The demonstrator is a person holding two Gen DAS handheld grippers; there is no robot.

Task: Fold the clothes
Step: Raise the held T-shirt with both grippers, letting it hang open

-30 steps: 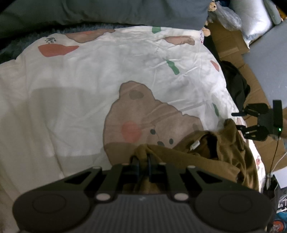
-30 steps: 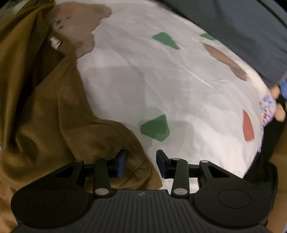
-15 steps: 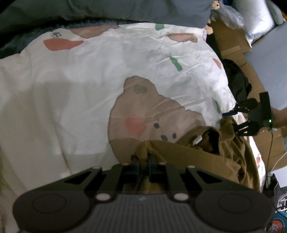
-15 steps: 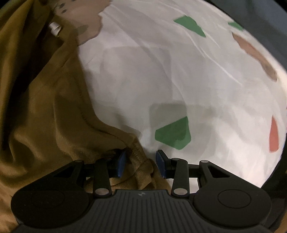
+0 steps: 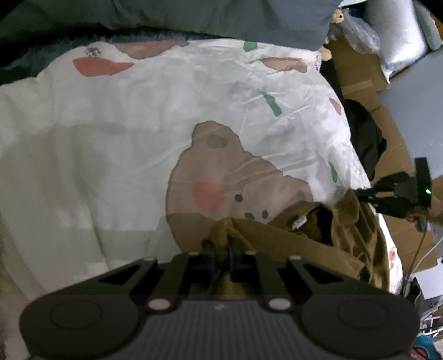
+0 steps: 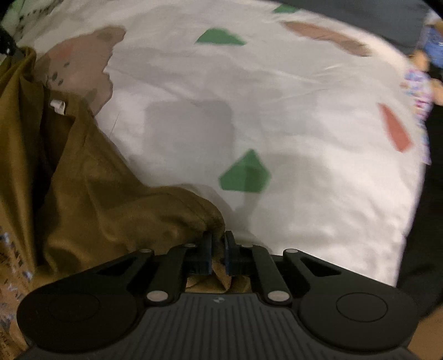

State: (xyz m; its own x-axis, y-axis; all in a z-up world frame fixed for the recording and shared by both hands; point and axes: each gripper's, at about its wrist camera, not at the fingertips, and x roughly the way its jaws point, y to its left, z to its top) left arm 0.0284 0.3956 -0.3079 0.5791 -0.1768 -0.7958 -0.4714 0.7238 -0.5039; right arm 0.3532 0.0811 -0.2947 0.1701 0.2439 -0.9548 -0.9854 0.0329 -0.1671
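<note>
An olive-brown shirt (image 5: 318,243) lies bunched near the bed's right edge, its collar opening and white neck label (image 5: 300,221) facing up. My left gripper (image 5: 220,249) is shut on a fold of its fabric. In the right wrist view the same shirt (image 6: 91,199) fills the lower left, and my right gripper (image 6: 217,242) is shut on its edge, cloth pinched between the blue pads. The right gripper (image 5: 368,195) also shows at the far right of the left wrist view, against the shirt's far corner.
The shirt rests on a white bedsheet (image 5: 110,138) printed with a brown bear, red and green shapes. A dark grey pillow (image 5: 193,16) lies at the head. Cardboard (image 5: 393,138), a black garment (image 5: 362,138) and a small doll (image 6: 420,83) sit beside the bed.
My right gripper went from open around the shirt's edge to shut on it. The left gripper stayed shut on the fabric and shifted slightly forward.
</note>
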